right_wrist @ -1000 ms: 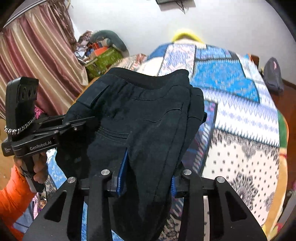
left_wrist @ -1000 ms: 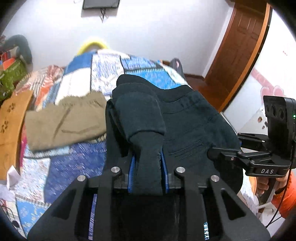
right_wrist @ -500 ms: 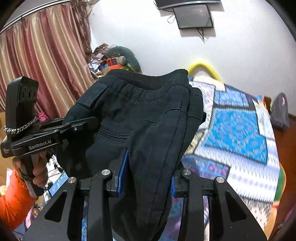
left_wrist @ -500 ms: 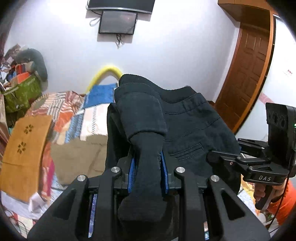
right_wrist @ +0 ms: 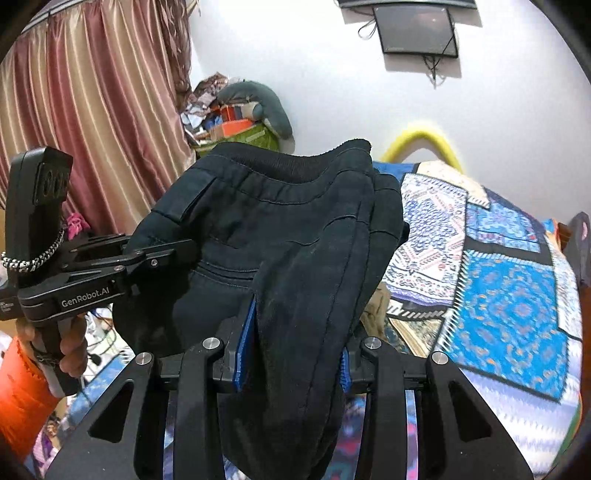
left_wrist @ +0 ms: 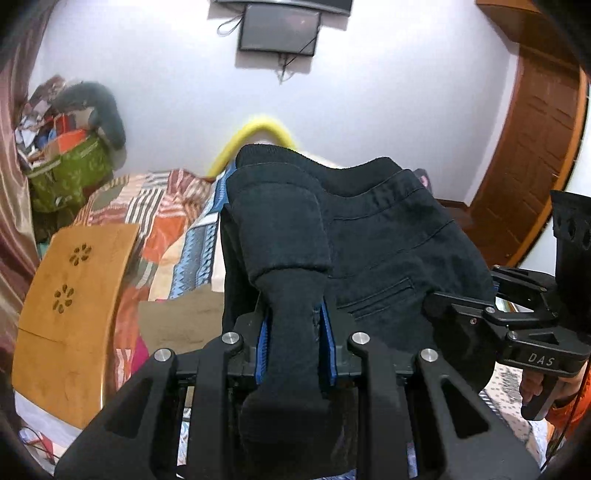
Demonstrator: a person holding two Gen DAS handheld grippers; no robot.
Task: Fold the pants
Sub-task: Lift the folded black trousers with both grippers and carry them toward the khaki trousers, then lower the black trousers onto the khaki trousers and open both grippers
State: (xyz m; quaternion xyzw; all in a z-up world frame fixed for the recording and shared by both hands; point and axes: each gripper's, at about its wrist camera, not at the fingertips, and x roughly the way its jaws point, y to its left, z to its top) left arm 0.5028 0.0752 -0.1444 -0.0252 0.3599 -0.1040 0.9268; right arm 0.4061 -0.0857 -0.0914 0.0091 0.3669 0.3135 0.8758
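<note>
Nearest in the left wrist view, the left gripper (left_wrist: pixel 295 343) has its blue-padded jaws pinched tight on a thick roll of the black pants (left_wrist: pixel 369 251), which rise out of the jaws and away toward the far wall, waistband at the far top edge. The right gripper (right_wrist: pixel 291 347) clamps another bunched fold the same way, its jaws held a little wider by the thicker wad of cloth. The pants hang between the two, held up off the patchwork bedspread (right_wrist: pixel 509 295), their long axis running from each gripper outward and up, with the width stretched left to right between the tools.

Only the left view shows a welt pocket on the cloth, the wooden board (left_wrist: pixel 70 306) at left, a tan garment (left_wrist: pixel 181 317) on the bed and the brown door (left_wrist: pixel 532 155) far right. Only the right view shows the striped curtain (right_wrist: pixel 85 110) at left and the belt loop near the waistband. Both catch the yellow arch (right_wrist: pixel 424 136) and the dark wall screen (right_wrist: pixel 417 29) beyond
</note>
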